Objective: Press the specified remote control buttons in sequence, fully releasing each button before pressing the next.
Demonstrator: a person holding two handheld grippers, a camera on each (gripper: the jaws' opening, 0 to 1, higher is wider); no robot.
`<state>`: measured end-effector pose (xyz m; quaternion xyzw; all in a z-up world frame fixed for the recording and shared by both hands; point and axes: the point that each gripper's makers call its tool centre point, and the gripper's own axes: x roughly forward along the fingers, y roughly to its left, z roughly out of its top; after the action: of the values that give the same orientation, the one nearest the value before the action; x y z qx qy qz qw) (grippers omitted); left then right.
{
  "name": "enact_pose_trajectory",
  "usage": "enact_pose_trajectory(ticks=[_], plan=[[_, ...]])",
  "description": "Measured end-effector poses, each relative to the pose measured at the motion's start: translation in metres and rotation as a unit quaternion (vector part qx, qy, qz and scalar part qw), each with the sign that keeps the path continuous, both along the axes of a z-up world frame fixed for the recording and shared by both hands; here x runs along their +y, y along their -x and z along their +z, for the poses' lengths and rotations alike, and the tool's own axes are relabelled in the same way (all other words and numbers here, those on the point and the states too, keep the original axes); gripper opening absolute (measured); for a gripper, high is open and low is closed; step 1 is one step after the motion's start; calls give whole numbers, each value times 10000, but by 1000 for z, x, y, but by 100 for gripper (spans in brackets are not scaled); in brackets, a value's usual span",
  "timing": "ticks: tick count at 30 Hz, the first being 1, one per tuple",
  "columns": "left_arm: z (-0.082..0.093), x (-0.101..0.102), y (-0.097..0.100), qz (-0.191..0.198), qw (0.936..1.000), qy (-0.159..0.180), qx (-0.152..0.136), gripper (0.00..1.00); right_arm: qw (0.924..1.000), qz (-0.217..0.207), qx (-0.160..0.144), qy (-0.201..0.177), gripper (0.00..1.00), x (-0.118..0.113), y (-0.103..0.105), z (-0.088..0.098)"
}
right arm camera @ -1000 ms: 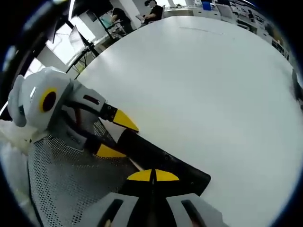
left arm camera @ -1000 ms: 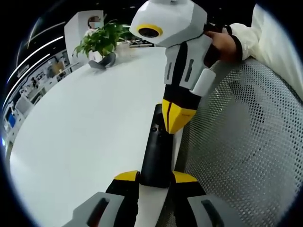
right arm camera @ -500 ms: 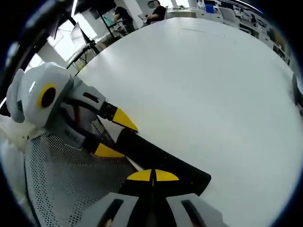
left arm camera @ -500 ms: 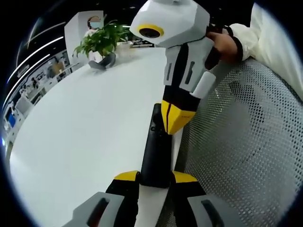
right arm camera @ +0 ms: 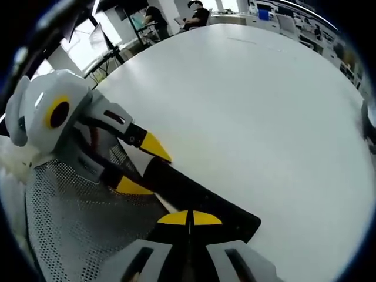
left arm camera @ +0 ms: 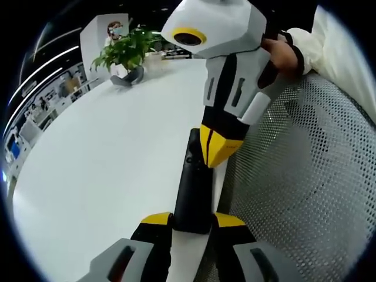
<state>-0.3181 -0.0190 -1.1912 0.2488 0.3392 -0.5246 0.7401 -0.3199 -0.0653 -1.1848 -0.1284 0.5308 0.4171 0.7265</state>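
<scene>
Little has been shifted since the earlier frames: the right gripper [left arm camera: 214, 154] has been kept with its yellow tips on the far part of the remote [left arm camera: 194, 188], its body only slightly raised and tilted in the left gripper view.

A large white table [left arm camera: 106, 164] is seen in both views, with a perforated mesh surface [left arm camera: 299, 188] along its near edge. In the left gripper view a potted plant [left arm camera: 126, 53] is shown at the far end of the table, along with a hand [left arm camera: 282, 53] in a pale sleeve gripping the right tool. In the right gripper view seated people at the far end of the table and tripod stands are shown instead, and the left gripper [right arm camera: 138, 167] is seen from the side.

The black remote is laid at the table's edge, beside the mesh. Its near end is clamped between the left gripper's [left arm camera: 192, 220] yellow-tipped jaws. The right gripper's [right arm camera: 189, 218] jaws are pressed together, and the joined tips are set on the remote's [right arm camera: 202, 202] upper face near its other end.
</scene>
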Motion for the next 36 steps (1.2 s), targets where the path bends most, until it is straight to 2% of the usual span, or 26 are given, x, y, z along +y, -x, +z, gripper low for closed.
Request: enact_pose_trajectory(ticks=[13, 16, 23, 28, 36], plan=[[0, 5, 0, 54, 10000, -70, 30, 27, 9994, -210, 160, -241, 0, 2, -4, 6], [-1, 5, 2, 49, 9999, -61, 80, 25, 9988, -299, 131, -359, 0, 4, -7, 10], [0, 4, 2, -120, 9999, -85, -36, 24, 9983, -335, 25, -481, 0, 8, -11, 13], [-1, -1, 6, -118, 9999, -30, 67, 24, 9986, -266, 20, -462, 0, 10, -11, 10], [-2, -1, 4, -188, 9998, -16, -18, 24, 9992, -157, 24, -356, 0, 10, -11, 5]])
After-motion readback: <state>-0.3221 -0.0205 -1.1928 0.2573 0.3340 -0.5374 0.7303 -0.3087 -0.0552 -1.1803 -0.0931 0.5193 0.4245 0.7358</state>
